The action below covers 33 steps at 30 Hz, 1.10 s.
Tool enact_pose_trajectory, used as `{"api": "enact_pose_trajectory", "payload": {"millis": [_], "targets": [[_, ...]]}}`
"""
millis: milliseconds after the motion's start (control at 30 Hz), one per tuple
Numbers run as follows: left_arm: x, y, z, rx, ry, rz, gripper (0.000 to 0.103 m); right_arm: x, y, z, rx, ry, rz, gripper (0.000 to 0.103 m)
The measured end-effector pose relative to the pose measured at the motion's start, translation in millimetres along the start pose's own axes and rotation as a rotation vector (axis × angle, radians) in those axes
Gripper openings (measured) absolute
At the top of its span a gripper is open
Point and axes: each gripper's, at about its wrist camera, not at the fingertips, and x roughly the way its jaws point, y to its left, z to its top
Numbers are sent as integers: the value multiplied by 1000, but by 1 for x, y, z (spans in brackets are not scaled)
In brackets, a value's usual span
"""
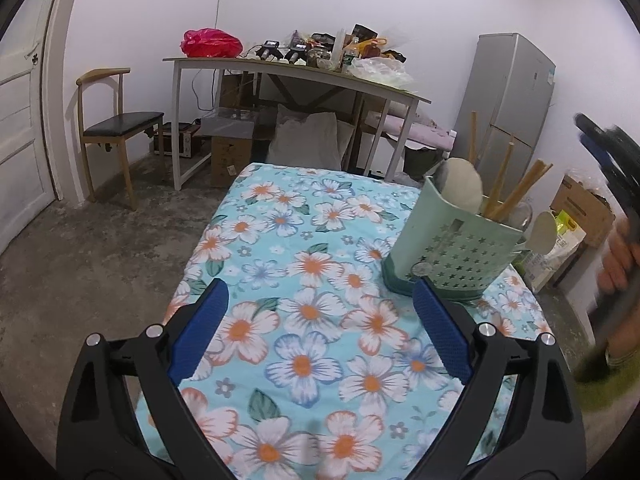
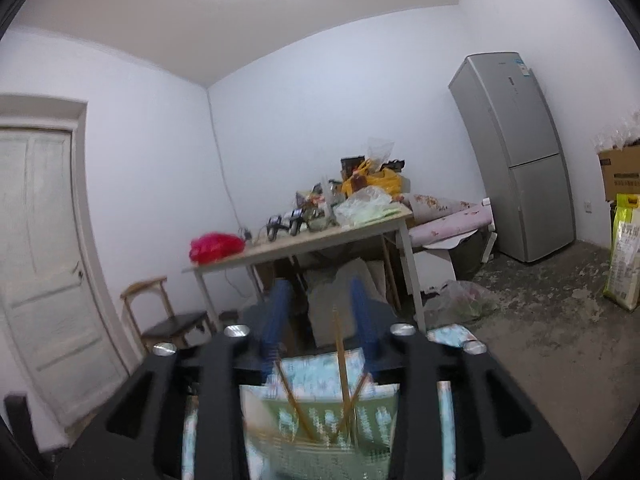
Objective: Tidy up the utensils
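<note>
A pale green utensil holder [image 1: 452, 248] with star-shaped holes stands on the right side of the floral tablecloth [image 1: 300, 260]. Wooden chopsticks [image 1: 516, 196] and white spoons [image 1: 460, 188] stick out of it. My left gripper [image 1: 320, 286] hovers low over the cloth, open and empty, its right finger close to the holder's base. At the right edge, blurred, a hand carries my right gripper [image 1: 608, 160] above and beside the holder. In the right wrist view the right gripper [image 2: 320, 284] is open just above the holder [image 2: 320, 432]; chopsticks [image 2: 340, 360] rise beneath its parted fingers without touching them.
A cluttered desk [image 1: 296, 76] stands behind the table, with a red bag [image 1: 212, 42] on it. A wooden chair [image 1: 116, 128] and a white door [image 1: 20, 152] are at the left. A grey fridge [image 1: 512, 92], cardboard boxes [image 1: 580, 204] and a sack [image 2: 622, 256] stand at the right.
</note>
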Motion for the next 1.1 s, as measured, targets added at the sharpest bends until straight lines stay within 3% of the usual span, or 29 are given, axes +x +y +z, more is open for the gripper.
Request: {"api": "enact_pose_trajectory", "payload": {"millis": [200,333,567,900,1100], "targets": [[0,-26,1,-1,31,64,94,-30,12,-38,-90,219,11,71],[3,-40,0,11,59,106,94,-38,18,-74,-169,382,-82,84],[15,-56,-7,58,101,310,95,-27,-1,-111,-143,593,-241,89],[9,-55,0,78,101,472,95,-21,-23,-101,-152,578,-356,90],[7,-49,2,49,103,507,95,-17,-27,-102,-167,590,-383,91]]}}
